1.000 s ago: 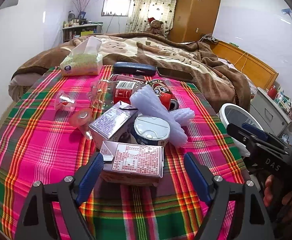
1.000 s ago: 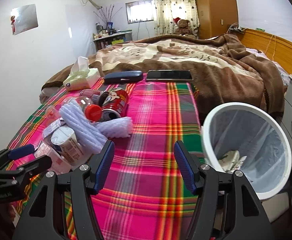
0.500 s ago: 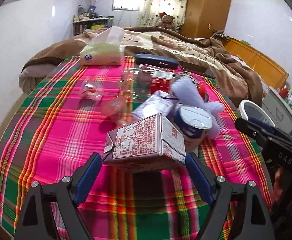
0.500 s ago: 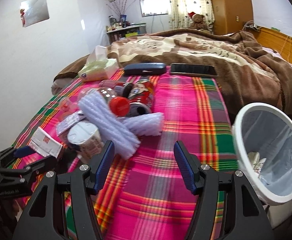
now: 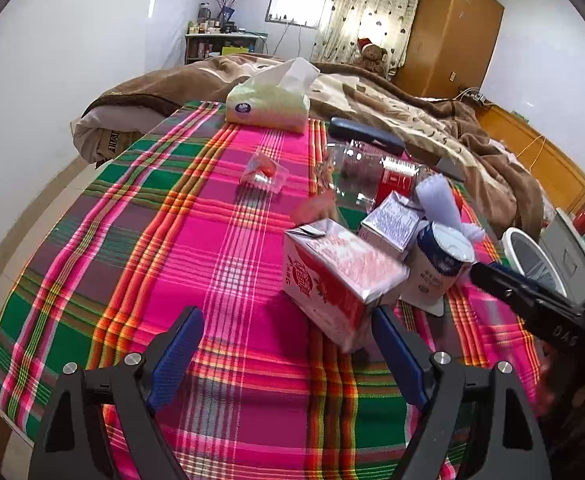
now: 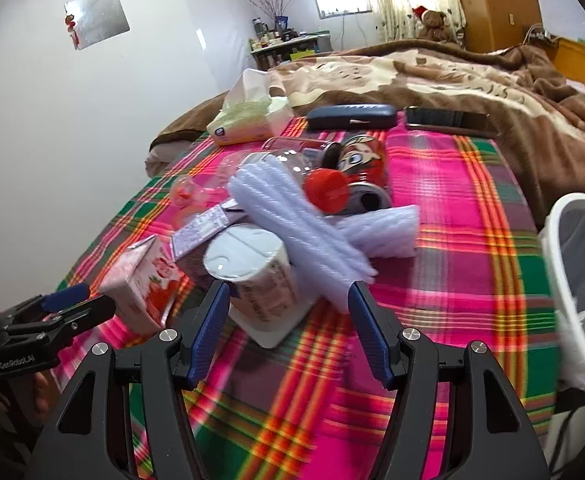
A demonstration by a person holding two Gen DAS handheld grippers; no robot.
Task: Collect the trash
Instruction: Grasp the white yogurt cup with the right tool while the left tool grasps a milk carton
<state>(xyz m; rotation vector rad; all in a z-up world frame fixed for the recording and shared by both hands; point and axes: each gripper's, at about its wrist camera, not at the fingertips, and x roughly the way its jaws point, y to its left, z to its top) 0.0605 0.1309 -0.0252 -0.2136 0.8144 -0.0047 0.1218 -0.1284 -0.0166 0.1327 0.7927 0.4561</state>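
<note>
Right now, through the left wrist camera, I am seeing my left gripper (image 5: pixel 288 340) hanging low over the plaid tablecloth (image 5: pixel 132 272) with its jaws spread wide, pinching nothing. A red and white drink carton (image 5: pixel 338 280) is lying tilted just beyond the right-hand blue pad, touching or nearly touching it; I cannot tell which. Its silver top flap is sticking up and its printed face is blurred. Just behind it a purple and white carton (image 5: pixel 392 222) and a foil-lidded paper cup (image 5: pixel 438 268) are crowding together, with white foam netting (image 5: pixel 440 200) leaning over them. A small clear wrapper with something red inside (image 5: pixel 262 170) is lying apart, farther up the cloth, and a tissue pack (image 5: pixel 268 106) is sitting at the far edge.

Through the right wrist camera, I am holding my right gripper (image 6: pixel 288 332) with its jaws also parted and empty, the cup (image 6: pixel 256 276) standing just ahead of the tips. A red-capped clear bottle (image 6: pixel 292 172) and a cartoon-printed can (image 6: pixel 362 164) are lying behind the netting. The white lined bin (image 6: pixel 572 264) is standing off the table's right side.
</note>
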